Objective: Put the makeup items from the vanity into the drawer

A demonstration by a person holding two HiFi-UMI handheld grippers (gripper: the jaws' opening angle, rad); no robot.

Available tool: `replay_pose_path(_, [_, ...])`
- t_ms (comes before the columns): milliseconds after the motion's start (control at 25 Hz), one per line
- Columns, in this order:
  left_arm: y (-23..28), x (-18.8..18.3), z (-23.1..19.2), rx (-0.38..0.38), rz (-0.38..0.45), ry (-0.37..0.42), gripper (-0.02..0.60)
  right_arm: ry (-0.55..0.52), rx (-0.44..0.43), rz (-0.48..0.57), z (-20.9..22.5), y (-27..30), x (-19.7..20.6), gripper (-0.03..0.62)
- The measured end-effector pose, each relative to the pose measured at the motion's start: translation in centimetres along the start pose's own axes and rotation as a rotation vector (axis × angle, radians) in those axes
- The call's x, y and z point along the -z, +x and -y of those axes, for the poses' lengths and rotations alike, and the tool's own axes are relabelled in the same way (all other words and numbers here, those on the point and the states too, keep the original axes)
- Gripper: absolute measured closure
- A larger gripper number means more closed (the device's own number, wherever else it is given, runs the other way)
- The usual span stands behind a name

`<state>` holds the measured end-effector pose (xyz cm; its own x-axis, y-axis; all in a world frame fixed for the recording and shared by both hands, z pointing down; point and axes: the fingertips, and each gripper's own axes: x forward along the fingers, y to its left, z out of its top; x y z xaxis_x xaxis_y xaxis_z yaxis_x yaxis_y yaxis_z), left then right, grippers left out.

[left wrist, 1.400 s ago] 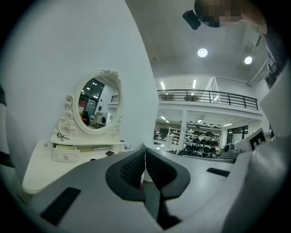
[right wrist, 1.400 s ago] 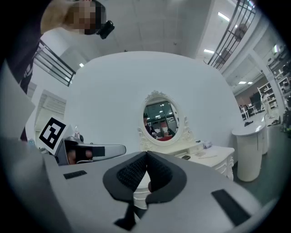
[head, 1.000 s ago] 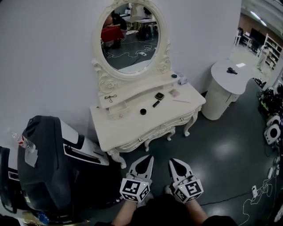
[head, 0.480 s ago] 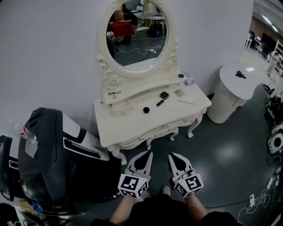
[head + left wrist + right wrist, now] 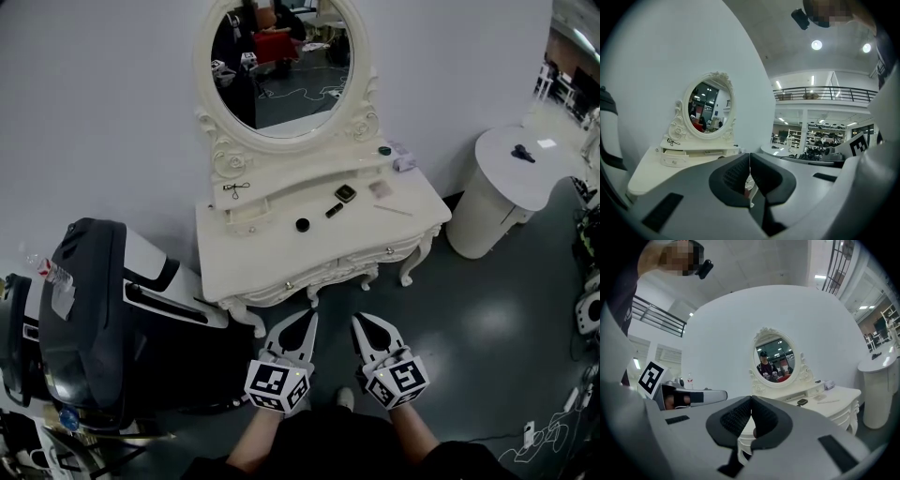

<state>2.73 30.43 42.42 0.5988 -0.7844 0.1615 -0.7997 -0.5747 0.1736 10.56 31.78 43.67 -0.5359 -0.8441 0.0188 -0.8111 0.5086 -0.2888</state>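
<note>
A white vanity (image 5: 281, 267) with an oval mirror (image 5: 281, 61) stands against the wall. On its top lie a small black round jar (image 5: 302, 225), a black tube (image 5: 333, 210), a dark compact (image 5: 345, 194), a pale palette (image 5: 380, 188) and a thin stick (image 5: 392, 210). An eyelash curler (image 5: 235, 188) rests on the raised shelf. The front drawers are closed. My left gripper (image 5: 308, 318) and right gripper (image 5: 357, 320) hover side by side short of the vanity's front edge, both shut and empty. The left gripper view shows its shut gripper (image 5: 749, 157), the right gripper view its own (image 5: 751, 399).
A large black and white machine (image 5: 94, 319) stands close on the left, touching the vanity's corner. A round white table (image 5: 511, 173) with a small black object (image 5: 522, 153) is at the right. Grey floor lies between it and the vanity. Cables trail at the lower right.
Both grippers have drifted a little nearer the vanity's front, staying shut. The head view has shifted, so the vanity sits slightly lower and more central.
</note>
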Motion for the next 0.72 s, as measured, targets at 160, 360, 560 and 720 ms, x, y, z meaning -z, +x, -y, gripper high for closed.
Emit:
replay_pose_path(160, [1.2,0.5,0.9,-0.024,-0.012,0.002,0.566,0.014,-0.022,-0.009,1.5,-0.4,0.0,0.571])
replay_pose_path(360, [2.1,0.9,1.0,-0.04,-0.031,0.011,0.566,0.035,-0.028,-0.016,2.9,-0.1,0.3,0.571])
replay_pose_path(560, [3.2,1.4,-0.5,-0.051,-0.046,0.001,0.566,0.046,-0.037,-0.03,3.4,1.4,1.1,0.571])
replay_pose_path(720, [4.6,1.5,-2.5,-0.046,-0.052,-0.006,0.566,0.053,-0.028,-0.043,4.1,3.5,1.6,0.571])
